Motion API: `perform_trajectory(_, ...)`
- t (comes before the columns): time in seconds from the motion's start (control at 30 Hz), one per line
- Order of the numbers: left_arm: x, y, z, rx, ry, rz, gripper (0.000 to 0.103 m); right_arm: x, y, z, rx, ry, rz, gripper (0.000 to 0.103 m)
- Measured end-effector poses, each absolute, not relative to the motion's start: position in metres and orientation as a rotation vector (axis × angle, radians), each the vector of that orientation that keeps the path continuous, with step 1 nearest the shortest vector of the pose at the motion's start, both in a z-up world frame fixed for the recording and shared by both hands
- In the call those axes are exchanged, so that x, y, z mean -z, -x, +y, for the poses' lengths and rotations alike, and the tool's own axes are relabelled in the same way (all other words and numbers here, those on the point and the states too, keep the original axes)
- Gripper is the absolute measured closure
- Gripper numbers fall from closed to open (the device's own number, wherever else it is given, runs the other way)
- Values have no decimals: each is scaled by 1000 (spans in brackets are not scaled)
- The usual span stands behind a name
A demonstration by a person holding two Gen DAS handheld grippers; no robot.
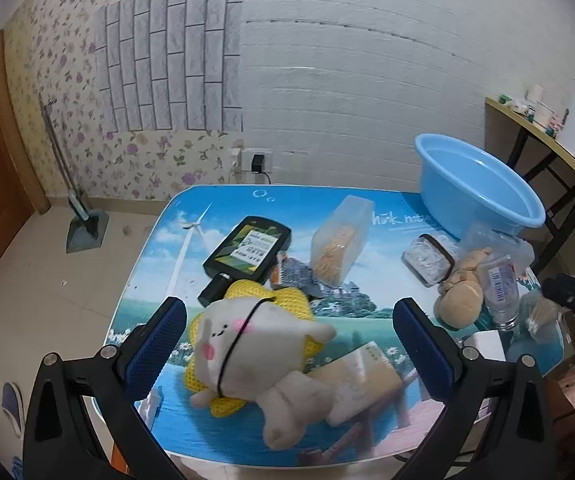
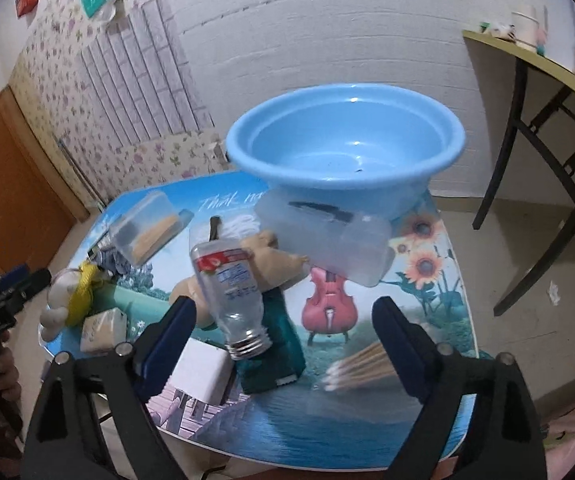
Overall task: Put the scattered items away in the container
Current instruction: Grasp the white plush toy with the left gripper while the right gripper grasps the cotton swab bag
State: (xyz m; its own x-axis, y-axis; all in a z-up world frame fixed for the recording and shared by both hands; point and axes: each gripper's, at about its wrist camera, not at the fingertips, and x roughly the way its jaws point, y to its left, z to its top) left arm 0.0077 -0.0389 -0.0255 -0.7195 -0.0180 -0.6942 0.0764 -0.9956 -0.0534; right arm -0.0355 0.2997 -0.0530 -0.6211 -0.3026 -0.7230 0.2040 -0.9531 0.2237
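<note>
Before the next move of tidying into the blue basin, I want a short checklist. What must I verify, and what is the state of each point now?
1. Blue basin has room: ok, nothing inside but a dark speck.
2. Left gripper open: ok, fingers stand either side of the white plush toy, not pressing.
3. Right gripper open: ok, holds nothing.
4. Clear bottle free to lift: cannot tell; it leans on the tan plush toy.
5. Path to the basin: not ok, a clear plastic box lies in front.
</note>
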Motion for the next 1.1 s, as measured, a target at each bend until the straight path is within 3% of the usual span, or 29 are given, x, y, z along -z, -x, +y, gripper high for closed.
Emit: perform_trajectory(1.1,42,-9,-65,2798,-1189,143,0,84,27,350,2648,-1349,-131,17)
